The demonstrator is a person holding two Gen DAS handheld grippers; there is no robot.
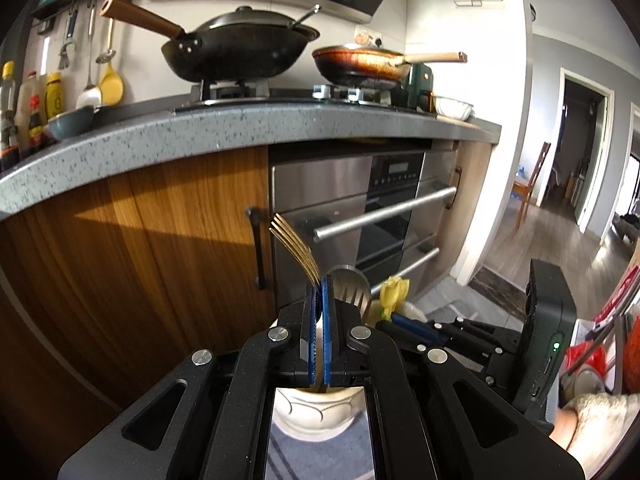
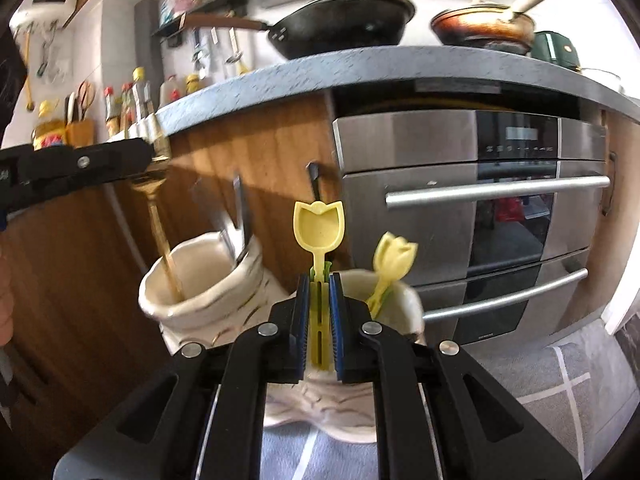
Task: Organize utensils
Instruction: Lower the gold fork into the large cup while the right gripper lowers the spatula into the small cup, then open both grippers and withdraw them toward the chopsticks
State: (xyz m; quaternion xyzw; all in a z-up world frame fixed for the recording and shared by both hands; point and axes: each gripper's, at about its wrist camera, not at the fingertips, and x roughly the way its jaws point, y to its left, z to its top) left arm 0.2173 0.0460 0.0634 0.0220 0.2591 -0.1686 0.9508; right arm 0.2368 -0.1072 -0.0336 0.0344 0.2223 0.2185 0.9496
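My left gripper (image 1: 320,286) is shut on a gold fork (image 1: 294,248), tines up, over a cream ceramic holder (image 1: 316,412). In the right wrist view the left gripper (image 2: 150,156) holds that fork (image 2: 160,236) with its handle down inside the left cream holder (image 2: 208,300), which also holds silver utensils (image 2: 236,228). My right gripper (image 2: 320,282) is shut on a yellow tulip-shaped plastic spoon (image 2: 319,232) above the right cream holder (image 2: 400,304). A second yellow tulip utensil (image 2: 394,264) stands in that holder.
Both holders stand on a grey mat (image 2: 560,376) on the floor before a wooden cabinet (image 1: 140,240) and a steel oven (image 2: 480,200). The grey countertop (image 1: 240,128) above carries a black wok (image 1: 240,48) and a frying pan (image 1: 360,64). A doorway (image 1: 576,152) opens right.
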